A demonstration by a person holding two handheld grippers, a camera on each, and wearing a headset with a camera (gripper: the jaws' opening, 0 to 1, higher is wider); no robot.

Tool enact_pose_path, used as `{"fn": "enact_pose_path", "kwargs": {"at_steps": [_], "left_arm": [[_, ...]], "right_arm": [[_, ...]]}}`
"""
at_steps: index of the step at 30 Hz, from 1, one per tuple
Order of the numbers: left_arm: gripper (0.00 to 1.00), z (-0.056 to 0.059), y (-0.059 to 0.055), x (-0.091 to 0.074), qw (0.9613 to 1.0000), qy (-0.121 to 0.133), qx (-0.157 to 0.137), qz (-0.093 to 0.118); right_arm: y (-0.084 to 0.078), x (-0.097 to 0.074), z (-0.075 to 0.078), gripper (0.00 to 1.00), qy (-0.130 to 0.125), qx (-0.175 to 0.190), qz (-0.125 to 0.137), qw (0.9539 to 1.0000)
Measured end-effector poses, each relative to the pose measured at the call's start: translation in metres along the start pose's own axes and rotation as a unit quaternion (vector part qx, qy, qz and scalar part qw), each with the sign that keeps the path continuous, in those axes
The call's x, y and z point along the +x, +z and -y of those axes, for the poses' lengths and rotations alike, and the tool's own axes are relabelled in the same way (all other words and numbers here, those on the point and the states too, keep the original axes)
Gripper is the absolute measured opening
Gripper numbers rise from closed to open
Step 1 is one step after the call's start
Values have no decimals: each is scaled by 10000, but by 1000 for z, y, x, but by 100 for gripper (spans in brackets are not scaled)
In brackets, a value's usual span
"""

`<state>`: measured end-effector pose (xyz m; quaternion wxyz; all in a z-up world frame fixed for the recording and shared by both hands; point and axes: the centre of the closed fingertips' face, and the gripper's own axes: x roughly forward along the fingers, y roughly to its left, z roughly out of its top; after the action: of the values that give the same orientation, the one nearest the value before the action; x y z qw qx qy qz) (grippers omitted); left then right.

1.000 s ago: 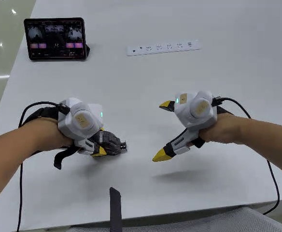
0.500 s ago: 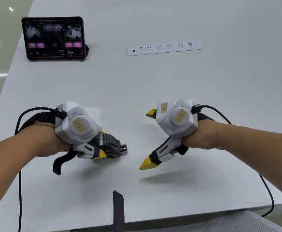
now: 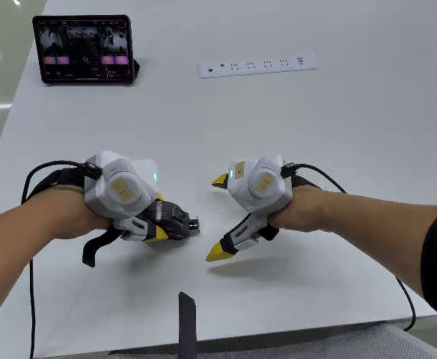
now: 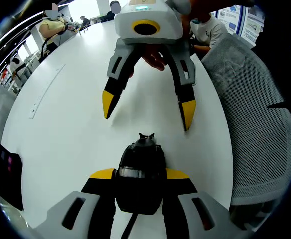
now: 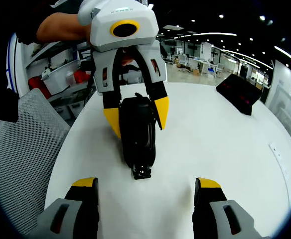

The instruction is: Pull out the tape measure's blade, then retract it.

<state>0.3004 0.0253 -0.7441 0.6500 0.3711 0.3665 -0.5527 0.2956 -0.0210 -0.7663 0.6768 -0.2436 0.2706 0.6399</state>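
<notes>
Tape measure [image 3: 176, 221] half hidden behind left tongs [image 3: 159, 217].

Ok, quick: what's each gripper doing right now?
Left gripper: closed on the tape measure.
Right gripper: open, holding nothing.

Black tape measure [image 3: 175, 221] against a plain white counter [image 3: 338, 127]. Left gripper [image 3: 159, 218] and right gripper [image 3: 218, 217]: white shells, each with a tan square label and a small green light. Their fingers [image 3: 220, 252] are grey and black with yellow tips. The cables [image 3: 43, 168] are black. The tablet [image 3: 83, 49] has a black frame and a dark screen with pink patches. The power strip [image 3: 257, 66] is white with dark sockets. The chair [image 4: 250, 114] is pale grey mesh with a fine dotted weave.
</notes>
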Motion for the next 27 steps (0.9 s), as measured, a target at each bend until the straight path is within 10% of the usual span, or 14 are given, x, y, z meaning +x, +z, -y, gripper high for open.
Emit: {"fn": "enact_pose_path", "kwargs": {"at_steps": [12,27], "left_arm": [[31,0,0,1,10000,12,-32,56],[31,0,-1,2,9999,35,-52,87]], "right_arm": [[4,12,-7,35,222,-236,-52,9995],[5,25,-6,13,376,-447,-384,9976]]}}
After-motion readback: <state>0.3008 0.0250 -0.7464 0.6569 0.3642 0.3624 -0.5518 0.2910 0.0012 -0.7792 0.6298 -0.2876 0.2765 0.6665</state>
